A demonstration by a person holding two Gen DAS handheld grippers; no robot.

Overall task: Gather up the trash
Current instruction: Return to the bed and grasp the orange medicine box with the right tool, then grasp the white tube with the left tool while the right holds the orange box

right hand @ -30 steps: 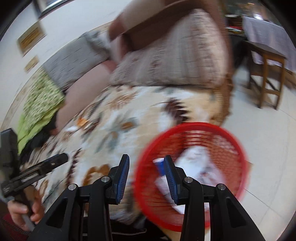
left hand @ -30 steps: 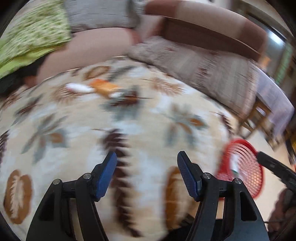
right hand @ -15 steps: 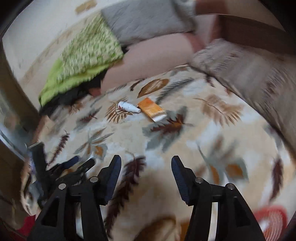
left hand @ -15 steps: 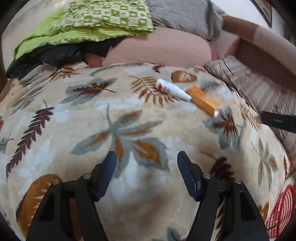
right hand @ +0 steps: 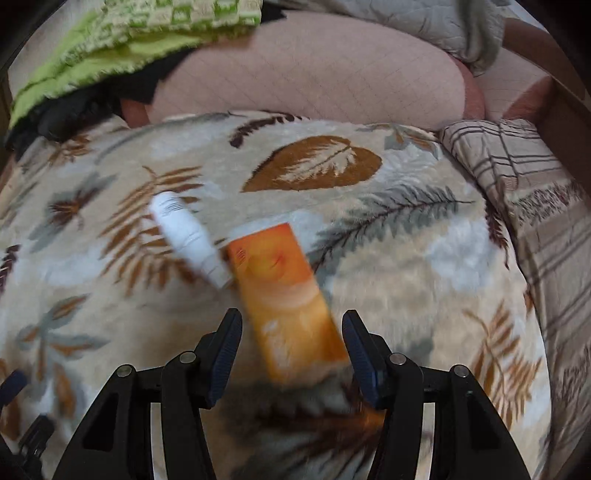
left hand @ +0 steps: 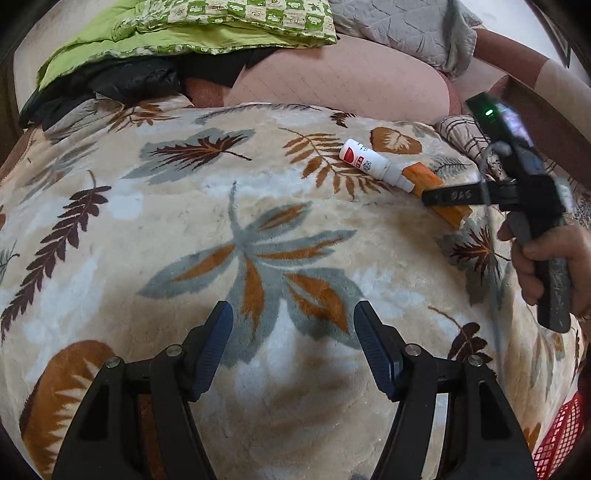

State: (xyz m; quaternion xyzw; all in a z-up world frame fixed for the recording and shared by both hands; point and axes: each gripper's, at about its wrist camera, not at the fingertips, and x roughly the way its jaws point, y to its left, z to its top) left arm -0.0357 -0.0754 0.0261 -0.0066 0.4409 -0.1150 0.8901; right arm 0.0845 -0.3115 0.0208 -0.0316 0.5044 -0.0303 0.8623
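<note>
Under both my grippers spreads a plush, fuzzy blanket (left hand: 155, 221), cream with rust, grey and dark brown leaves, draped over a soft bed or couch. On it lie the two pieces of trash: a smooth white plastic bottle (left hand: 373, 164), cylindrical with a red patch on its label, and a flat, glossy orange box (right hand: 286, 295), long and rectangular. They touch, the bottle's narrow end against the box's corner.

My right gripper (right hand: 291, 345) hangs over the near end of the orange box; its fingers (right hand: 227, 350) have just spread and now stand apart on either side of the box, not pressing it. My left gripper (left hand: 293, 343) sits well back from the trash over bare blanket, fingers apart with nothing between them. From the left view my right hand (left hand: 546, 266) is wrapped around its dark handle.

Behind the blanket bulges a pink quilted cushion (left hand: 343, 81), with a green checked quilt (left hand: 207, 22) and a grey stitched cover (left hand: 402, 26) piled above. At the lower right edge shows a red plastic mesh basket (left hand: 557, 435); I cannot tell what is in it.
</note>
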